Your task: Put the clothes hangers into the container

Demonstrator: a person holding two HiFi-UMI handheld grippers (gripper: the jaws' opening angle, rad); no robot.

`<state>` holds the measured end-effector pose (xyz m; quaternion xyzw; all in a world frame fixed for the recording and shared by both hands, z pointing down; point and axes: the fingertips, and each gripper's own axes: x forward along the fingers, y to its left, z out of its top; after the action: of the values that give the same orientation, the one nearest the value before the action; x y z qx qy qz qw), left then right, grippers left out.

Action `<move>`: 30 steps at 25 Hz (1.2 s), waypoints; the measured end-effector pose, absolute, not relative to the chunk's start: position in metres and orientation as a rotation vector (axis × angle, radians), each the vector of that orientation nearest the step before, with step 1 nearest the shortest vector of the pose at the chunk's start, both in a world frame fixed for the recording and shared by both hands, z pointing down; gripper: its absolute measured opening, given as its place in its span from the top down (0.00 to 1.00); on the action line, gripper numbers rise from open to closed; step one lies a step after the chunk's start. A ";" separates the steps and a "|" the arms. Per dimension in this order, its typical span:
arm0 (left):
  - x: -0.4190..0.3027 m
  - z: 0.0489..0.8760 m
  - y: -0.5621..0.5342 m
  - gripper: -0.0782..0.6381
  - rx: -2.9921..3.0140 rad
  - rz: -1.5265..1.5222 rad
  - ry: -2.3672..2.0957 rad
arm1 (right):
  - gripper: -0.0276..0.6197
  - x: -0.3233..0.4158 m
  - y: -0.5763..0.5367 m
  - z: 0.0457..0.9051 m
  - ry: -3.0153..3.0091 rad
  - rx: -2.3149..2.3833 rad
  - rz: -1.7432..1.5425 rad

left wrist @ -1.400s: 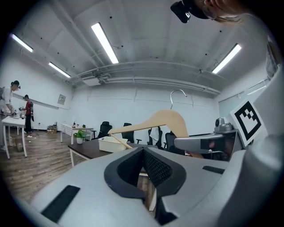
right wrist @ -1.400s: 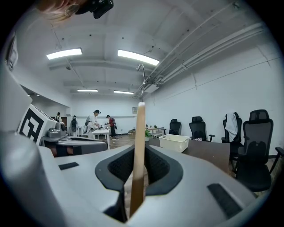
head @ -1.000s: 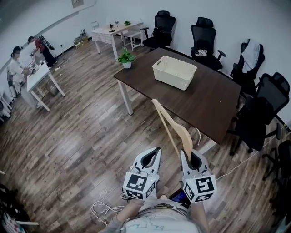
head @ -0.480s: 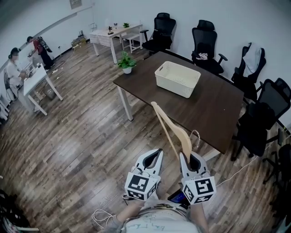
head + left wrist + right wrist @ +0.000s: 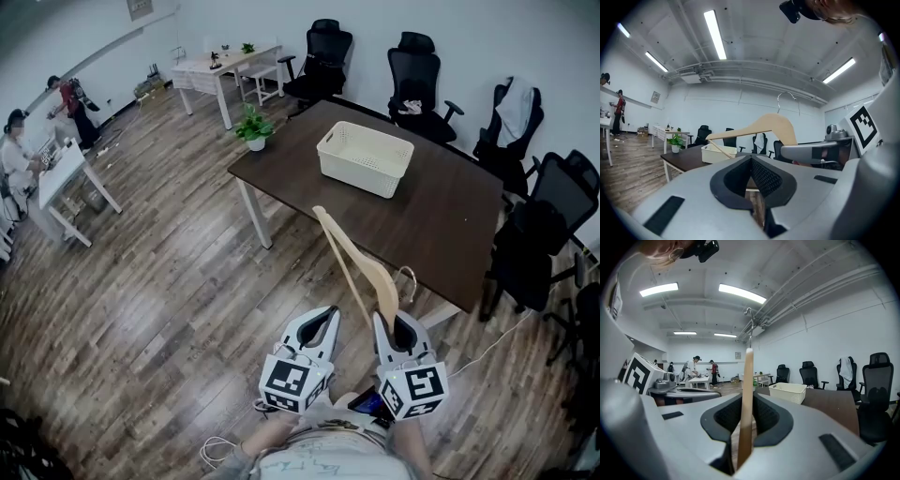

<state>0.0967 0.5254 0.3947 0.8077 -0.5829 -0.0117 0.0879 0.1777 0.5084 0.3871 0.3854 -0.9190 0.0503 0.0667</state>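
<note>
Now our right hand-held gripper pinches the wooden hanger, which points ahead at the white container well away on the bench. Our left hand-held gripper is closed and empty.

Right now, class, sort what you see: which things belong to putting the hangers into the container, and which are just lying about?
Part of the job:
wooden hanger, clamped in the right gripper
white basket, on the dark table
left gripper, shut and empty

Just lying about:
potted plant
office chairs
white desk
white garment over a chair
</note>
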 end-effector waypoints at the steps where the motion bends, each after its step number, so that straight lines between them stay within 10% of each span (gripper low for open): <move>1: 0.095 0.395 0.526 0.88 2.403 -0.035 -1.733 | 0.86 0.177 0.508 0.387 -2.769 1.161 0.148; 30: 0.064 0.389 0.409 0.88 2.345 -0.053 -1.804 | 0.86 0.132 0.390 0.389 -2.798 1.002 0.195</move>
<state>0.0637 0.4095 0.3889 0.7892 -0.6071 -0.0179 0.0910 0.1317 0.3902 0.3894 0.3352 -0.9363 0.0652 0.0817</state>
